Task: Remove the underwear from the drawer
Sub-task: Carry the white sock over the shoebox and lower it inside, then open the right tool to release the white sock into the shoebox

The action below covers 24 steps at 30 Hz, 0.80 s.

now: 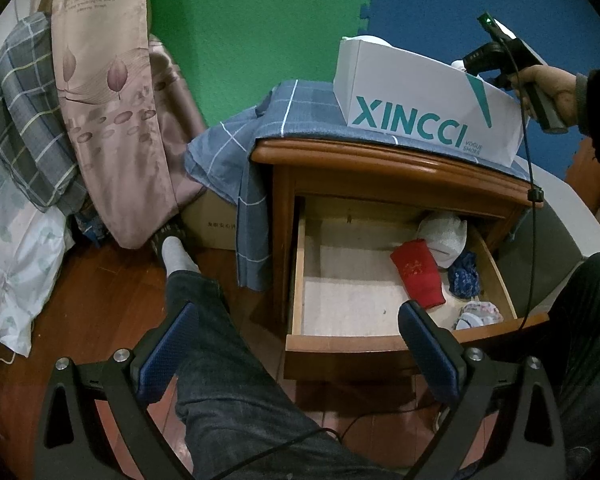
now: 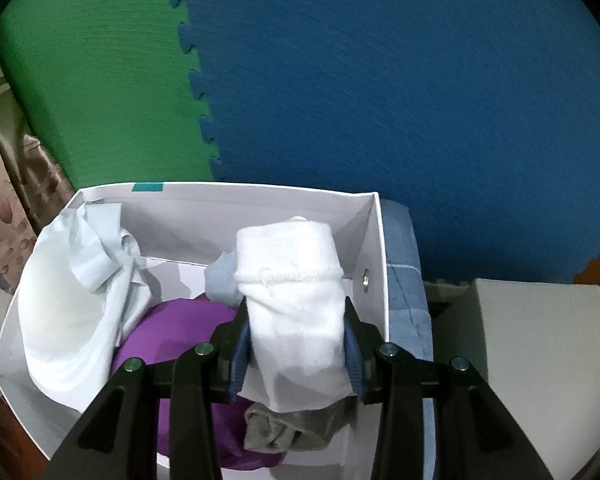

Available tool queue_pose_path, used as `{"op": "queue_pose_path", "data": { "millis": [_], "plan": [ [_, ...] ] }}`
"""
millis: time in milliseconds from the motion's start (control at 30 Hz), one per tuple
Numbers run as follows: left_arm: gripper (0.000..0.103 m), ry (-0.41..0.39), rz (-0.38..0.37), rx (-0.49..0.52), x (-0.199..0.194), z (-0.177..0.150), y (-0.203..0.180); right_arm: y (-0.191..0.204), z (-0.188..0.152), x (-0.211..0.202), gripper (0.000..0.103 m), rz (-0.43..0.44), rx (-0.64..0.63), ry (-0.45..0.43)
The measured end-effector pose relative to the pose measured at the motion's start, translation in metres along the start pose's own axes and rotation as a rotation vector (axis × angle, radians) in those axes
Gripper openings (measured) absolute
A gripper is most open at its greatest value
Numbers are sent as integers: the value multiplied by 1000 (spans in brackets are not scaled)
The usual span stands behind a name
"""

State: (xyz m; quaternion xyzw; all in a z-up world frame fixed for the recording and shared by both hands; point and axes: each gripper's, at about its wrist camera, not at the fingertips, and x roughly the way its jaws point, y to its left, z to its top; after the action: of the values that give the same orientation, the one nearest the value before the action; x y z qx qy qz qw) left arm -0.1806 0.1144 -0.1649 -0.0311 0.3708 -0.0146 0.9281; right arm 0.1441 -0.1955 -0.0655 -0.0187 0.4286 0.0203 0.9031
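The wooden drawer (image 1: pixel 380 346) of the nightstand stands pulled out. In it lie a red folded garment (image 1: pixel 418 279), a white one (image 1: pixel 444 236), a dark blue patterned one (image 1: pixel 465 278) and a pale floral one (image 1: pixel 480 316). My left gripper (image 1: pixel 300 356) is open and empty, in front of the drawer. My right gripper (image 2: pixel 296 340) is shut on a white folded garment (image 2: pixel 296 300) and holds it over the white shoe box (image 2: pixel 364 240). The box holds a pale garment (image 2: pixel 72 304), a purple one (image 2: pixel 180 332) and a grey one (image 2: pixel 284 428). In the left wrist view the right gripper (image 1: pixel 496 60) is behind the box (image 1: pixel 416 112).
The box stands on a blue checked cloth (image 1: pixel 240 152) draped over the nightstand (image 1: pixel 380 160). The person's leg (image 1: pixel 220 360) and socked foot (image 1: pixel 176 256) lie left of the drawer. Bedding (image 1: pixel 28 140) and a curtain (image 1: pixel 112 100) are at the left. Foam mats (image 2: pixel 380 80) cover the wall.
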Motion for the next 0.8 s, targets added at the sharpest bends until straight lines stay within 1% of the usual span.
{"op": "queue_pose_path", "data": {
  "millis": [200, 500, 600, 633, 667, 700, 767, 800],
  "plan": [
    [99, 4, 1, 1, 1, -2, 1, 5, 1, 3, 41, -37, -28, 23],
    [99, 7, 2, 2, 2, -4, 1, 4, 0, 3, 44, -36, -24, 19],
    [99, 8, 2, 3, 2, -4, 0, 4, 0, 3, 48, -27, -23, 19],
    [99, 8, 3, 3, 2, -3, 0, 4, -1, 2, 52, -11, -13, 13],
    [99, 8, 3, 4, 2, -3, 0, 2, -1, 2, 58, 10, -7, 11],
    [99, 9, 7, 6, 1, -4, 1, 2, -2, 1, 60, 29, -1, 13],
    [99, 6, 12, 11, 0, -4, 0, -2, -2, -5, 62, 65, 39, 9],
    [99, 4, 15, 14, -1, -4, 0, -4, -2, -12, 62, 75, 59, -11]
  ]
}}
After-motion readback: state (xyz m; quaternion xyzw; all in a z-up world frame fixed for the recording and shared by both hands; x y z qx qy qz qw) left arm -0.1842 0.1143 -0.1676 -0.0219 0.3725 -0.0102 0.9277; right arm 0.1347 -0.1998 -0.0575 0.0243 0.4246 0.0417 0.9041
